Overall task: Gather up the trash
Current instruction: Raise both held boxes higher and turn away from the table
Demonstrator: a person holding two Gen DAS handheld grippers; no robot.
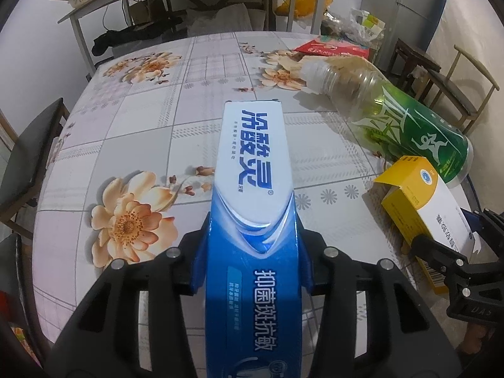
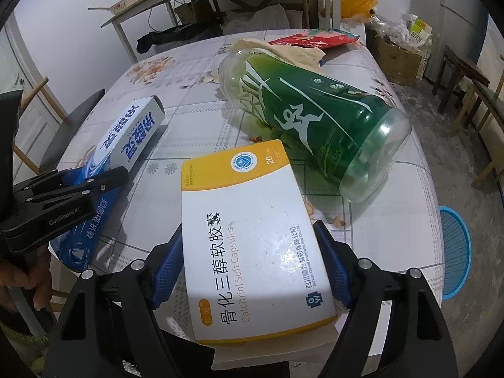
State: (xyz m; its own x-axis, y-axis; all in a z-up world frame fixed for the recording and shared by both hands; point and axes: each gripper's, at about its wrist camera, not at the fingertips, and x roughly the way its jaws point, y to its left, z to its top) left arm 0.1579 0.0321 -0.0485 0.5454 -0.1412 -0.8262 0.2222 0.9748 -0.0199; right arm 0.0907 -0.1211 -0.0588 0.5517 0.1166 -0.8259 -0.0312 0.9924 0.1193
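Observation:
My left gripper (image 1: 252, 252) is shut on a long blue and white toothpaste box (image 1: 252, 163) and holds it just above the floral table; the box also shows in the right wrist view (image 2: 126, 138). My right gripper (image 2: 249, 258) is shut on a white and yellow capsule box (image 2: 249, 220), which also shows in the left wrist view (image 1: 422, 201) at the right. An empty plastic bottle with a green label (image 2: 315, 116) lies on its side beyond the capsule box; it also shows in the left wrist view (image 1: 393, 116).
A red packet (image 2: 315, 39) and crumpled beige paper (image 2: 293, 52) lie at the table's far edge. Nut shells (image 2: 337, 220) lie near the bottle. A blue basket (image 2: 453, 245) stands on the floor at right. Chairs flank the floral table (image 1: 151, 119); a shelf stands behind.

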